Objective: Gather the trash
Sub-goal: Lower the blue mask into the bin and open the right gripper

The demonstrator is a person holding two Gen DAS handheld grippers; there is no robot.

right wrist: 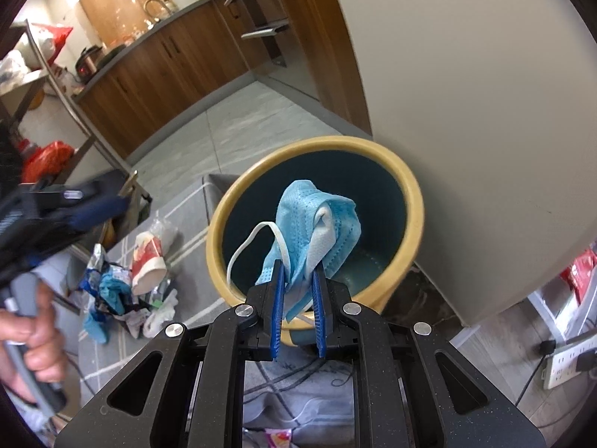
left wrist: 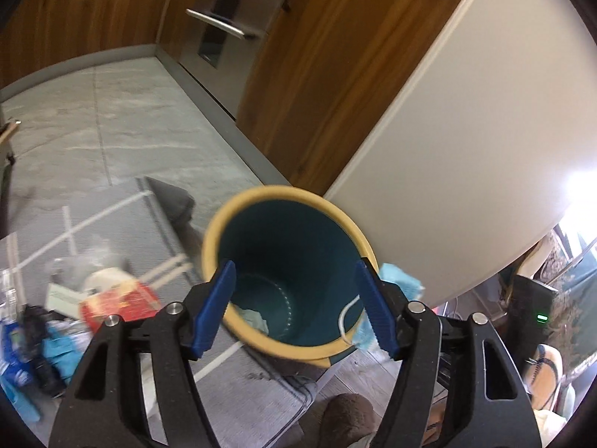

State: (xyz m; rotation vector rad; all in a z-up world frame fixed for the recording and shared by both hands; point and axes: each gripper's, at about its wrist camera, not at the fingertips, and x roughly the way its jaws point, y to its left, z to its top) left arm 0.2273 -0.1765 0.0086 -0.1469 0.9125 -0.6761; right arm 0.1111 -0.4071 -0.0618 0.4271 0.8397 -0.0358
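A teal bin with a yellow rim [left wrist: 220, 224] stands on the floor by a white appliance; it also shows in the right wrist view [right wrist: 414, 201]. My right gripper [right wrist: 298, 283] is shut on a blue face mask [right wrist: 321, 220] and holds it over the bin's mouth, its white ear loop hanging out. The mask's edge shows in the left wrist view [left wrist: 401, 280] at the bin's right rim. My left gripper [left wrist: 298, 298] is open and empty, just above the bin's near rim. A crumpled scrap [left wrist: 255, 319] lies at the bin's bottom.
A pile of trash lies on the grey rug left of the bin: a red box [left wrist: 119, 304], blue wrappers [left wrist: 15, 366], a red-and-white paper cup [right wrist: 149, 261]. The white appliance [right wrist: 485, 112] stands right of the bin. Wooden cabinets [left wrist: 335, 74] and an oven [left wrist: 224, 26] are behind.
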